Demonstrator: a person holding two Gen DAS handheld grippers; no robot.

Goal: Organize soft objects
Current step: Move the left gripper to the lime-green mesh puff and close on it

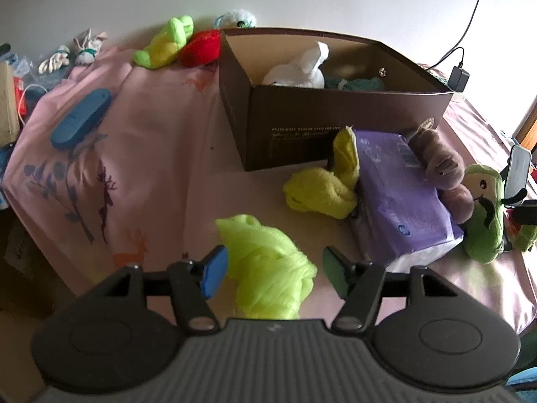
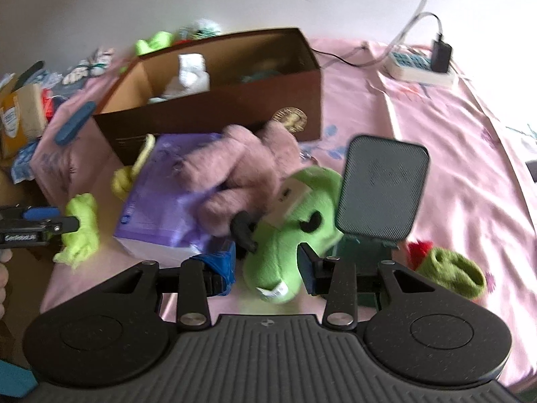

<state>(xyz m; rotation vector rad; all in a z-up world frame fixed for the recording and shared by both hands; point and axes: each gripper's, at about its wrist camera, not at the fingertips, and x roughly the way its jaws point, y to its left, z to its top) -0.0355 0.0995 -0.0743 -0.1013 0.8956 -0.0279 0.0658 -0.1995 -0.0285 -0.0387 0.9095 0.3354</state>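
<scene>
My left gripper [image 1: 273, 273] is open around a lime-green mesh cloth [image 1: 268, 265] lying on the pink bedsheet; the left pad touches it, the right pad stands apart. It also shows in the right wrist view [image 2: 82, 228]. My right gripper [image 2: 265, 268] is open around the lower end of a green avocado plush [image 2: 292, 235], also in the left wrist view [image 1: 485, 211]. A brown box [image 1: 335, 117] holds a white plush [image 1: 302, 67]. A mauve plush [image 2: 241, 174] lies on a purple tissue pack [image 1: 402, 201]. A yellow cloth [image 1: 322, 191] lies beside the pack.
A phone stand [image 2: 379, 194] stands right of the avocado. A green and red soft item [image 2: 449, 268] lies at the right. A green plush [image 1: 167, 42] and red plush [image 1: 201, 48] sit behind the box. A blue case [image 1: 80, 122] lies left. A power strip [image 2: 419, 67] sits far right.
</scene>
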